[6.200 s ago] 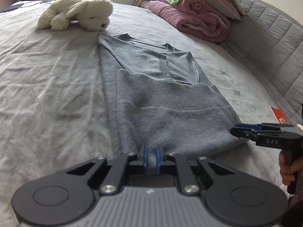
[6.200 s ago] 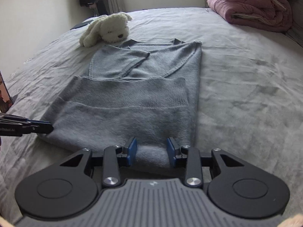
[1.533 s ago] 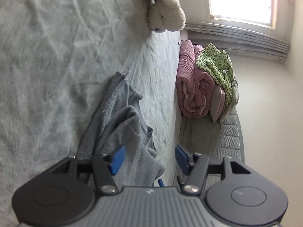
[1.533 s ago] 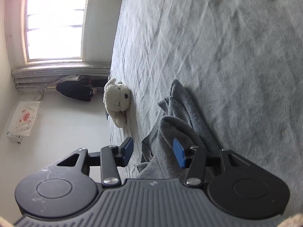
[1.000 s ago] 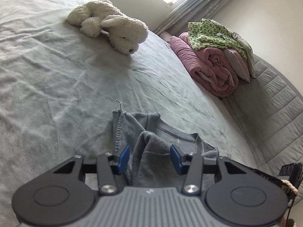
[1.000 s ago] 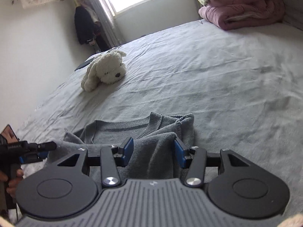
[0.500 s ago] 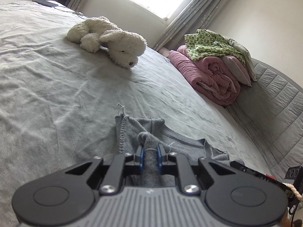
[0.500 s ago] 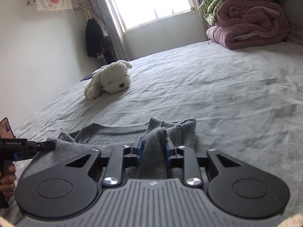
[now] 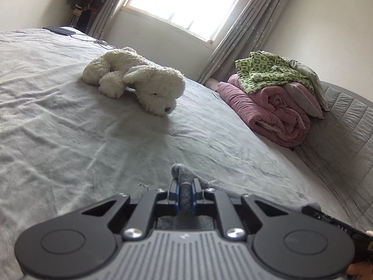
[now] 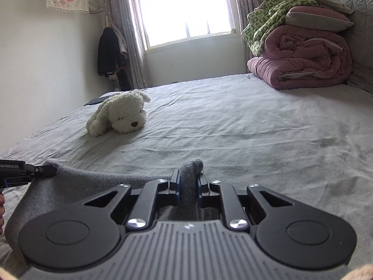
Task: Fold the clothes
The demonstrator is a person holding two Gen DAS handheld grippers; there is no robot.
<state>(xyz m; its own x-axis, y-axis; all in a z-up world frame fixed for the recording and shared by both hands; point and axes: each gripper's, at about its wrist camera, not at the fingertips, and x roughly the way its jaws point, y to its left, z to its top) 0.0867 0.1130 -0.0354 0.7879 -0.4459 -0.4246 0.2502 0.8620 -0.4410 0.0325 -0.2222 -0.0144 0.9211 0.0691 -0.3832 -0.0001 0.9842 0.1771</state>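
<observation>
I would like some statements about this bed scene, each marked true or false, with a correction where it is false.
1. Both grippers are shut on the grey sweater. True: the left gripper and the right gripper each pinch a bunch of it.
2. The plush dog lies on the sweater. False: it lies apart, farther up the bed.
3. The green patterned cloth lies under the pink quilt. False: it is on top.
4. A dark garment hangs beside the window. True.
</observation>
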